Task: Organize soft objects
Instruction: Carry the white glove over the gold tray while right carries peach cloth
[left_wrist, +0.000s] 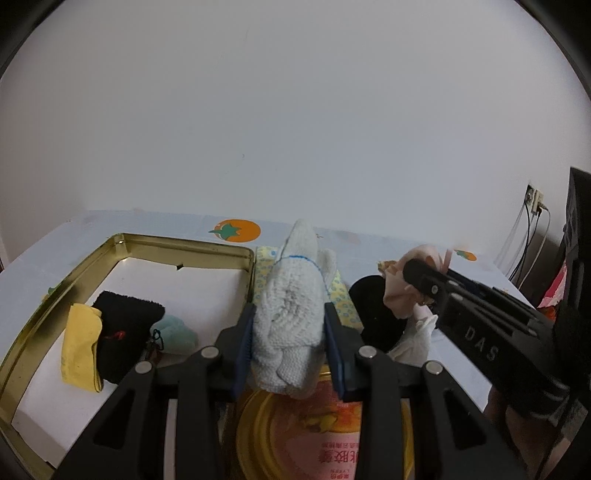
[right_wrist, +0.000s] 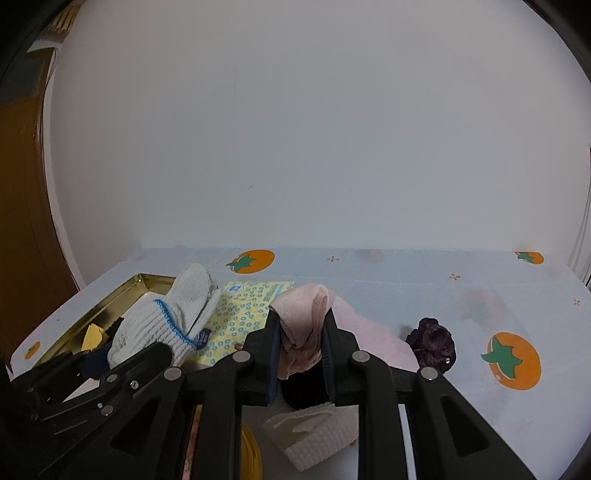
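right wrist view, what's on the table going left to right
gold tin → white glove → yellow patterned packet → pink cloth → dark purple scrunchie → big orange tomato print

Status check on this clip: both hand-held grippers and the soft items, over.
Left hand-held gripper clamped on white glove. Right hand-held gripper clamped on pink cloth. Gold tin open, nothing blocking.
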